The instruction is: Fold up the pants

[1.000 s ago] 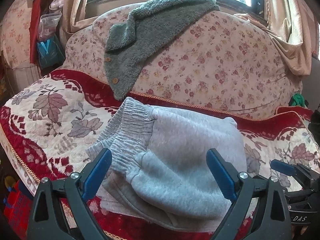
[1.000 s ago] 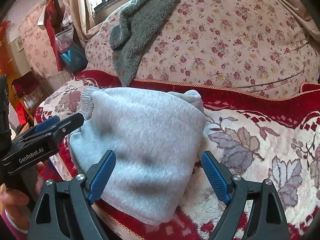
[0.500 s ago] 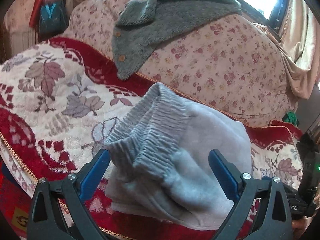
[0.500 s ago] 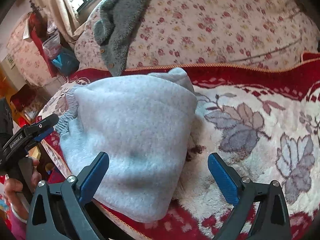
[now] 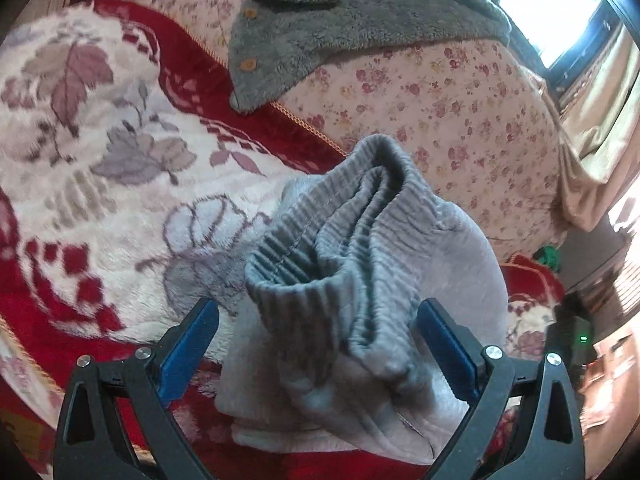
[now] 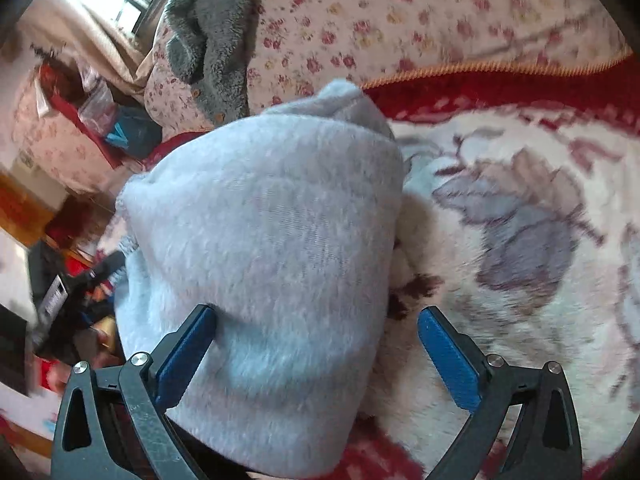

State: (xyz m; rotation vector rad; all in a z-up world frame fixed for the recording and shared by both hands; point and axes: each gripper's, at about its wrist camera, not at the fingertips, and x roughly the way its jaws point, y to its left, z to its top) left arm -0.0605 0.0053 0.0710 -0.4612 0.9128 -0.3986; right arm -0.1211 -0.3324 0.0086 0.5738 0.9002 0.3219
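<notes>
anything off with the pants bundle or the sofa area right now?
Mostly tidy. The folded grey pants lie on the red floral blanket, but the ribbed waistband gapes open and stands up instead of lying flat. A grey fleece jacket is draped askew over the sofa back. Nothing looks spilled or damaged.

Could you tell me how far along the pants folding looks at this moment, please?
Mostly done: the grey pants lie in a compact folded bundle on the red floral blanket, the ribbed waistband doubled over at one end. In hand: nothing. The left gripper is opening astride the waistband end, not pressing it; the right gripper stands open over the smooth end. Left: perhaps tidying the loose layers at the bundle's near edge.
</notes>
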